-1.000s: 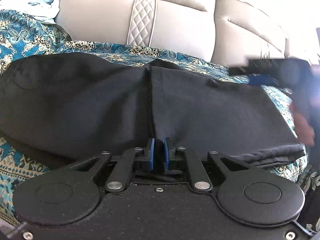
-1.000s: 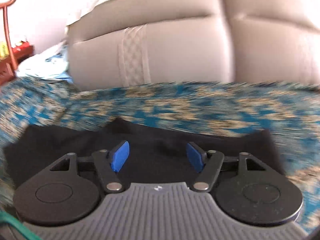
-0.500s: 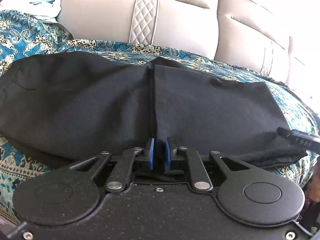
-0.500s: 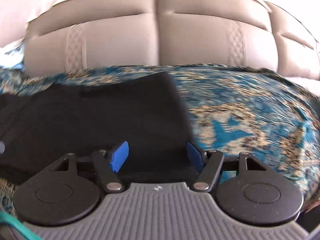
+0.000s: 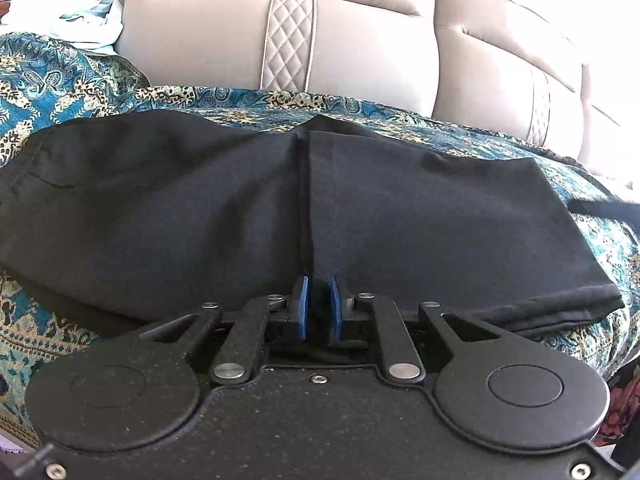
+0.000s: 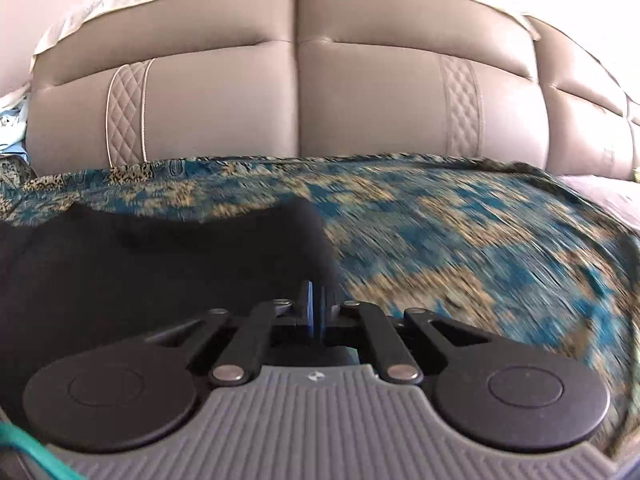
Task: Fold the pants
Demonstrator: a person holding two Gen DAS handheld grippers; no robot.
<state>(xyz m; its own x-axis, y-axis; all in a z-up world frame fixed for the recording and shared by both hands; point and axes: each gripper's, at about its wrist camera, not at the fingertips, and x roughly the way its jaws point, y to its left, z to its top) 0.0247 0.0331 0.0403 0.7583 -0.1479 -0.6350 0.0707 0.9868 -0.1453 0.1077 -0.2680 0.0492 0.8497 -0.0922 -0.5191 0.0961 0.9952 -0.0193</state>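
Black pants (image 5: pixel 200 208) lie spread on a blue and gold patterned cover (image 5: pixel 60 80), folded with a seam running down the middle. My left gripper (image 5: pixel 318 308) is at the near edge, shut on a pinch of that black cloth at the seam. In the right wrist view the pants (image 6: pixel 160 264) fill the left half, and their right edge runs down to my right gripper (image 6: pixel 316 312). Its blue pads stand together on that edge. The tip of the right gripper (image 5: pixel 580 205) shows dark at the pants' far right corner in the left wrist view.
A beige padded sofa back (image 6: pixel 300 112) with quilted strips rises behind the cover. Pale cloths (image 5: pixel 92 20) lie at the far left. The patterned cover (image 6: pixel 480 240) stretches right of the pants. A teal cord (image 6: pixel 32 452) crosses the lower left corner.
The right gripper swept to the right along the pants to their right edge and its jaws went from wide open to shut there. The left gripper kept still, gripping the cloth.
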